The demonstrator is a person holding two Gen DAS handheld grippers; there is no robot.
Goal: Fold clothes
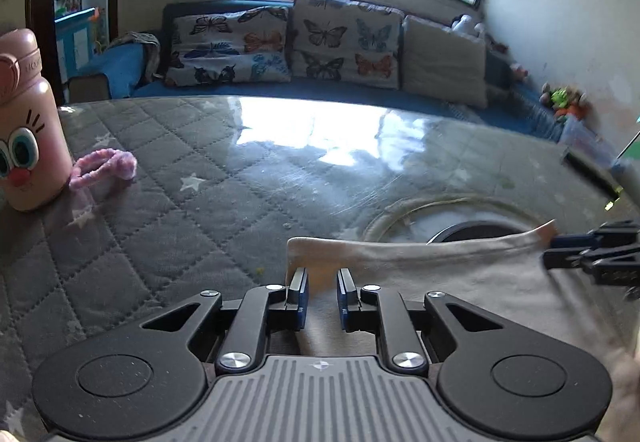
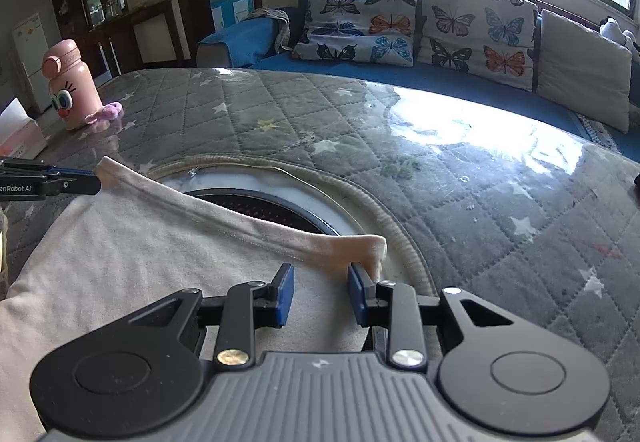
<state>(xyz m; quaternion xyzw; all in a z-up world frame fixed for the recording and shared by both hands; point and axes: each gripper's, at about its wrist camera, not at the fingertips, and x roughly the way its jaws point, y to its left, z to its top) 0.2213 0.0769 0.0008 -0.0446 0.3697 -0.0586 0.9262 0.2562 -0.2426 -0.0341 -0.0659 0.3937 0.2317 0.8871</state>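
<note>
Left wrist view: left tool [image 1: 322,296] gapes over the beige cotton garment's [image 1: 460,274] corner; right tool [image 2: 320,296] likewise parted, gripping nothing; quilted grey table [image 2: 500,202] beyond.

Cream shirt [image 2: 132,254] between the blue-padded claws, grey quilted star-print cover [image 2: 500,202] ahead, pink bottle [image 2: 70,86] far left, butterfly cushions [image 2: 476,30] beyond.

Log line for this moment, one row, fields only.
step: fold in progress | left tool: open, at left corner of cloth | right tool: open, at right corner | cloth edge: lifted off table
</note>
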